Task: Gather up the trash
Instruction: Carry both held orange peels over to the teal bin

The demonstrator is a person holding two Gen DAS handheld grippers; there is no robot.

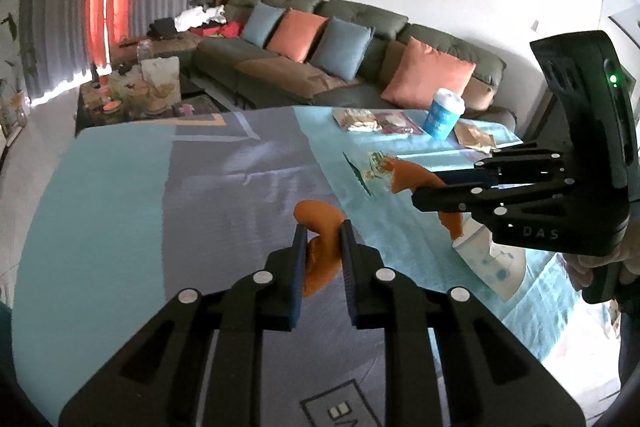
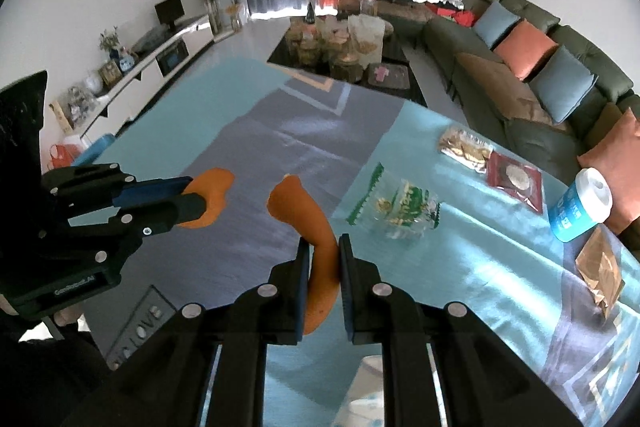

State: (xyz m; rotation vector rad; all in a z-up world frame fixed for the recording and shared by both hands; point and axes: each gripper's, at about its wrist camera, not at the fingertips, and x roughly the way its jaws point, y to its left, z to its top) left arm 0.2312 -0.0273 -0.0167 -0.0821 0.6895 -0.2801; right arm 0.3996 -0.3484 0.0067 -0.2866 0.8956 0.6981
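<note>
Both jaws clenched: left gripper on one orange peel, right gripper on another peel; thin, curled peels could slip out & drop back on surface.

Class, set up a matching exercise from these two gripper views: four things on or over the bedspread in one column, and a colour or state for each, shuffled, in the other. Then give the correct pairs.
Things
1. peel in the left gripper
2. cup with white lid
3. clear snack bag with green print
4. brown paper packet

States
A. crumpled, near the bedspread edge, beside the cup
B. orange, clamped between black jaws
C. blue, standing upright
D. lying flat, untouched, ahead of the right gripper

Pairs: 1-B, 2-C, 3-D, 4-A
</note>
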